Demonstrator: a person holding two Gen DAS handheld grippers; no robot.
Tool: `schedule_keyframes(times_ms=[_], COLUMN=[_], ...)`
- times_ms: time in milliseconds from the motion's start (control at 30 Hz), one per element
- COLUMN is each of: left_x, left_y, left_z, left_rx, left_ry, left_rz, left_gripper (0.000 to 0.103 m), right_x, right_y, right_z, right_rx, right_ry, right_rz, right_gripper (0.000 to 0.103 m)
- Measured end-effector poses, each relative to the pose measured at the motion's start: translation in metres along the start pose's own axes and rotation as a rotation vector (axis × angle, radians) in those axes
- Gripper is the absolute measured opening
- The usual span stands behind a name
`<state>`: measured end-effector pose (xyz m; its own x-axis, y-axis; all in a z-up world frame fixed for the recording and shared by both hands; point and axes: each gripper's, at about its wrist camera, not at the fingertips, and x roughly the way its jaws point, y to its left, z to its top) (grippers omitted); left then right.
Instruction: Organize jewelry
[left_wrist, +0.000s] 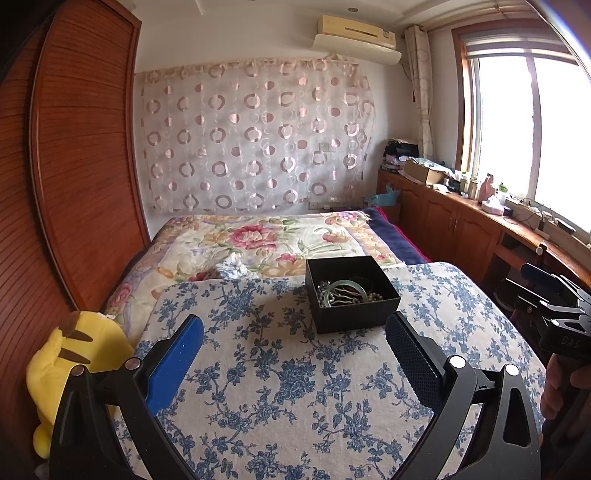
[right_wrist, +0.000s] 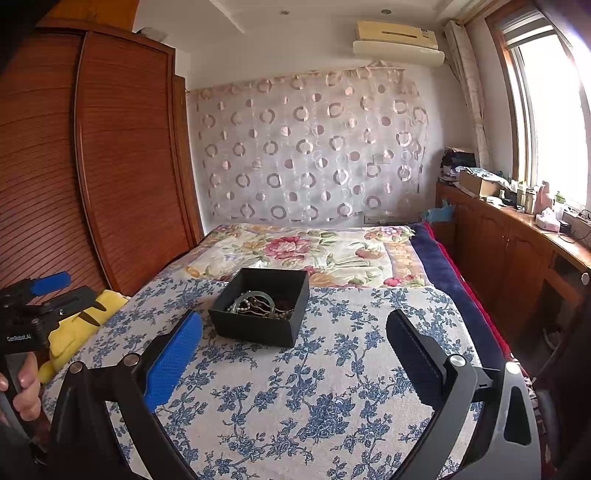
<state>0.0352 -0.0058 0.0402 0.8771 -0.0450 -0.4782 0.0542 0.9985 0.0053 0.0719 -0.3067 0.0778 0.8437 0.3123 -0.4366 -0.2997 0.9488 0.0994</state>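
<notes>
Both the left claw (left_wrist: 295, 332) and the right claw (right_wrist: 295, 328) are spread wide with nothing between their fingers, hovering above the blue-flowered cloth (left_wrist: 280, 387). The black jewelry box (left_wrist: 351, 293), holding a green bangle (left_wrist: 345, 291) and beads, sits on that cloth ahead of them. Only the left view shows the yellow plush toy (left_wrist: 74, 365) fully; the right view shows just part of it.

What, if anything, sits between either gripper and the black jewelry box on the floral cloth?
Nothing visible does. Only bare blue-flowered cloth lies between the left gripper, the right gripper and the open black box. Both sets of jaws are wide open.
</notes>
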Motion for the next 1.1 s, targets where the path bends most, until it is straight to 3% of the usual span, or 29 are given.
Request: schedule_keyframes(times_ms=[1100], left_x=[-0.0036], left_y=[-0.0034], left_z=[0.0022], left_rx=[-0.004], left_ry=[-0.011], left_rz=[-0.015], left_gripper=[0.095], right_x=[0.0017], right_y=[0.0014], right_z=[0.0017], right_rx=[0.002], right_ry=[-0.003], right_rz=[0.006], right_gripper=[0.100])
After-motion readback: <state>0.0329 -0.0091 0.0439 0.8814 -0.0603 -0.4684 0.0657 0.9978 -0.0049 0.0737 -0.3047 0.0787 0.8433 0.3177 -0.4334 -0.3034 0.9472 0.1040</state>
